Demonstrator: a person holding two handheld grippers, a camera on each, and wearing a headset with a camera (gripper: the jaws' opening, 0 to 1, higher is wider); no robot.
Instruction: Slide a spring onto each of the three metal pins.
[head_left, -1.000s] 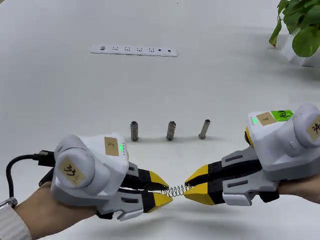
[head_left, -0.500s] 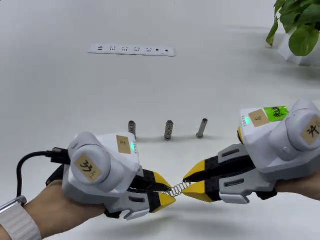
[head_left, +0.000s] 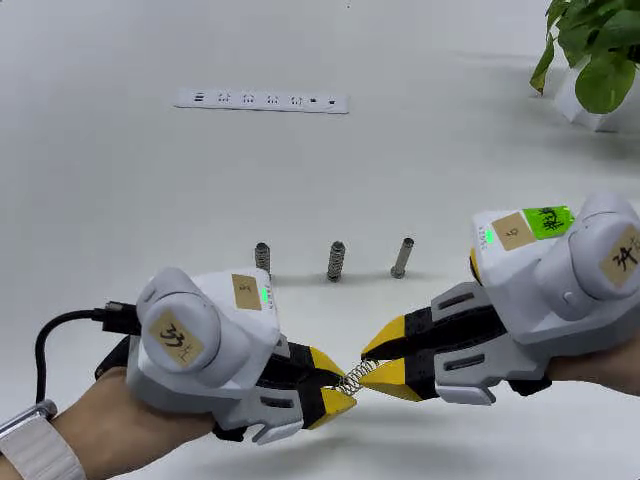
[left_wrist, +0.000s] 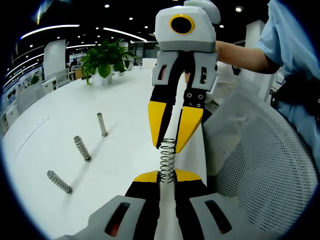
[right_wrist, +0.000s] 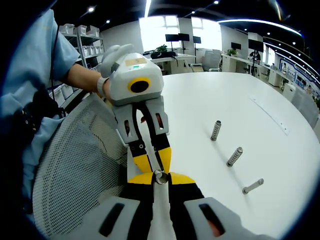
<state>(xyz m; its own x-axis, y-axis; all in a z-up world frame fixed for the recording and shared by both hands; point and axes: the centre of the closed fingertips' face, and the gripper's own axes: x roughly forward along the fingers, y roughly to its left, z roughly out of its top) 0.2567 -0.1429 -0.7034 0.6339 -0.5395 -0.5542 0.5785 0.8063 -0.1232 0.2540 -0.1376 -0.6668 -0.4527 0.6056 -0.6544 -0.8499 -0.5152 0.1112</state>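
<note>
Where smooth white bench lies open: thin steel coil spring.
The left hand-held gripper and right hand-held gripper clamp its ends.

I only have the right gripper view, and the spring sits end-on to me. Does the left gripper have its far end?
Observer: Yes. The left gripper view shows the spring side-on, spanning the gap between the left gripper and the right gripper, both clamped on it.
Operator: Where is the bare pin, as the person sees the row?
Observer: In the head view the bare pin is the rightmost of the three, on the right gripper's side.
Operator: Anything trailing from the left gripper?
Observer: A black cable loops out from its back, toward the person's left.
</note>
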